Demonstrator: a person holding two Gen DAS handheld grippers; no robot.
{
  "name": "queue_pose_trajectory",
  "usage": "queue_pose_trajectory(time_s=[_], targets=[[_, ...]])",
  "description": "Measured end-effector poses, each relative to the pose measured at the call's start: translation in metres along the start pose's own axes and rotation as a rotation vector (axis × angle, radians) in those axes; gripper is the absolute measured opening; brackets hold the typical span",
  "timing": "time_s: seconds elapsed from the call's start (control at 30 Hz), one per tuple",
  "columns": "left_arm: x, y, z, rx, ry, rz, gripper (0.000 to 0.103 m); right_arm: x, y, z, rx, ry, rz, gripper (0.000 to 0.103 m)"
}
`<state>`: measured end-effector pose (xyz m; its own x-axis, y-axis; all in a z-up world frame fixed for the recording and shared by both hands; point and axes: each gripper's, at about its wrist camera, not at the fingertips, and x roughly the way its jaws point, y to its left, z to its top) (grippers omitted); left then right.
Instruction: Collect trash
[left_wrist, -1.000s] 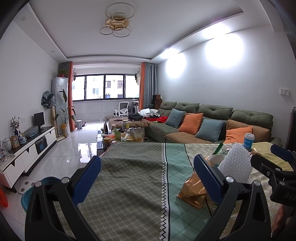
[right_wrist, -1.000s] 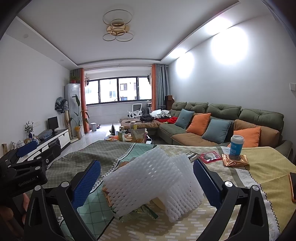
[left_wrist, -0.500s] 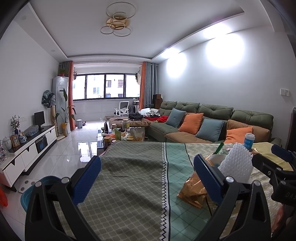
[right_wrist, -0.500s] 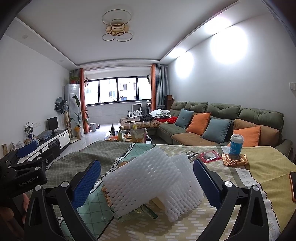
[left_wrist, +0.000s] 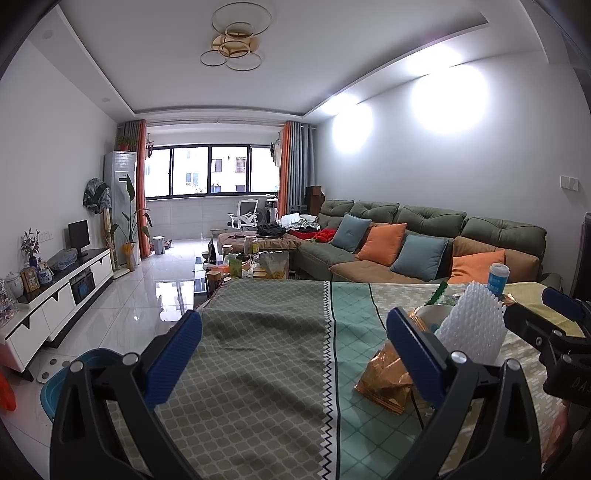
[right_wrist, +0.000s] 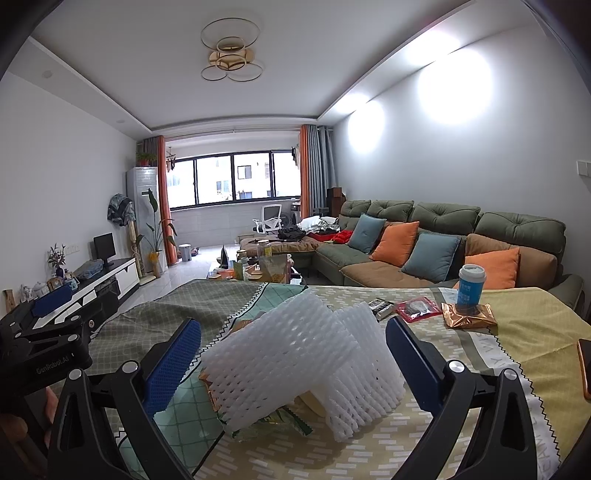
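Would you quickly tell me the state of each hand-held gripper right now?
Left hand-held gripper: open, holding nothing.
Right hand-held gripper: open, white foam mesh sleeves between its fingers, ungripped.

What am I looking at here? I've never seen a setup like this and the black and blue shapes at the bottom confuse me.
Those shapes are hand-held tools, not a robot. A person holds one two-finger claw in each hand, and each carries a wide-angle camera looking forward along its blue-padded fingers.

One picture is from the left claw. It is open, with only the tablecloth between its fingers. The right claw's black frame shows at that picture's right edge.

The other is from the right claw, also open. The white foam netting sits between its fingers, but they are not closed on it, so nothing is held.

Also on the cloth: a gold wrapper beside the netting, a blue cup standing on another gold packet, and a red packet. Behind is a living room with a sofa.
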<state>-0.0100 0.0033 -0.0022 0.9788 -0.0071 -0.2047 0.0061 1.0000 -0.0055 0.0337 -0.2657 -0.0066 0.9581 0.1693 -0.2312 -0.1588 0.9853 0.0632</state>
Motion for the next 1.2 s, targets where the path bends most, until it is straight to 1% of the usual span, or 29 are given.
queue_pose_trajectory(time_s=[0.77, 1.03, 1.2], targets=[[0.003, -0.002, -0.004, 0.003, 0.012, -0.004, 0.100, 0.003, -0.004, -0.001, 0.003, 0.006, 0.000, 0.100], [0.006, -0.003, -0.004, 0.005, 0.029, -0.006, 0.100, 0.016, -0.012, -0.010, -0.004, 0.063, 0.001, 0.100], [0.009, -0.003, -0.004, 0.006, 0.051, -0.016, 0.100, 0.028, -0.010, -0.013, -0.013, 0.139, 0.027, 0.100]])
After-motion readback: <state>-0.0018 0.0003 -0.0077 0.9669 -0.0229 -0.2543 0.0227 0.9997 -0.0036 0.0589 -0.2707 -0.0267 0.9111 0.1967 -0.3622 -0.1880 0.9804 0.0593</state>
